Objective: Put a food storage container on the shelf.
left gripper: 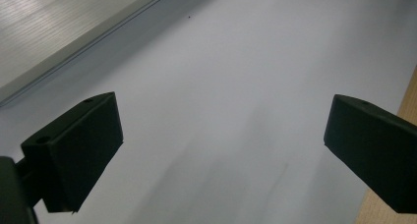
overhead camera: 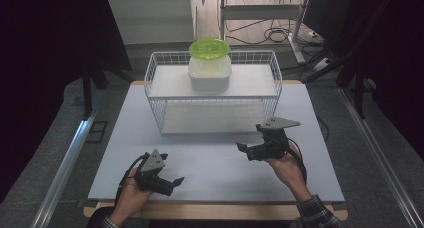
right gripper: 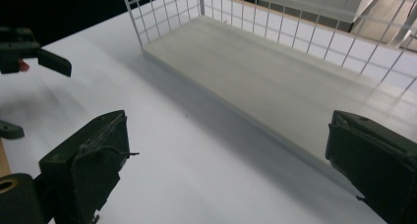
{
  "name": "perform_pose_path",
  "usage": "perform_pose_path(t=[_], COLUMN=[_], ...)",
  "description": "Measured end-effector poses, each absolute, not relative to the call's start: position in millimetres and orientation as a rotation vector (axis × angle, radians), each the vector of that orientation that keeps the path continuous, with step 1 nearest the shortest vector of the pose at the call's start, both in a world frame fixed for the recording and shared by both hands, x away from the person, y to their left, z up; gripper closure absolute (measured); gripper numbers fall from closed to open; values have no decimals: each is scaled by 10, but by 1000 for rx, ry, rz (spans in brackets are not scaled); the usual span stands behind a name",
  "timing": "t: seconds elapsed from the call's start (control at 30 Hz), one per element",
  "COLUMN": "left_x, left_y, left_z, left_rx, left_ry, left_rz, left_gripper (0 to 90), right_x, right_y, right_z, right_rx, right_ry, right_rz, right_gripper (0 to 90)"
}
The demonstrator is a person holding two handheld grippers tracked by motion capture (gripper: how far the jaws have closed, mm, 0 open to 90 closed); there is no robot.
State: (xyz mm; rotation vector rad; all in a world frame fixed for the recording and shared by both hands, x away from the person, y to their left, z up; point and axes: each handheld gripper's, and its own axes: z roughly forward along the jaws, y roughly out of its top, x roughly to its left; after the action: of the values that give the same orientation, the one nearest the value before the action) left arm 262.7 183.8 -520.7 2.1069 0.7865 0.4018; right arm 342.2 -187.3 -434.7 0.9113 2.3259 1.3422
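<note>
Pale desk carries a wire rack with a green-lidded tub on its top shelf, well beyond the left claw and right claw, both gaping wide and empty, seemingly readying to reach.

I count one wire rack in front of me. It has two shelves: one top shelf and one bottom shelf. On the top shelf of the rack sits one tub. The tub has one green lid on it. The rack stands on one white board.

I have two claws. One is my left claw and one is my right claw, both on the near side of the rack. Each claw has two black jaws, so that makes four jaws. The jaws are spread wide apart with nothing between them. I have two hands, one for each claw.
</note>
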Motion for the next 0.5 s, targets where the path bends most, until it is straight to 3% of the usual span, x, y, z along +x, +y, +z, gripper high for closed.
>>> perform_pose_path(t=[0.5], left_x=[2633], left_y=[1841], left_z=[-5223], left_rx=[2099], left_ry=[790], left_rz=[389], left_gripper=[10], right_x=[3260], right_y=[-2046], right_z=[-4809], right_rx=[976], right_ry=[2386], right_rz=[1230], right_gripper=[30])
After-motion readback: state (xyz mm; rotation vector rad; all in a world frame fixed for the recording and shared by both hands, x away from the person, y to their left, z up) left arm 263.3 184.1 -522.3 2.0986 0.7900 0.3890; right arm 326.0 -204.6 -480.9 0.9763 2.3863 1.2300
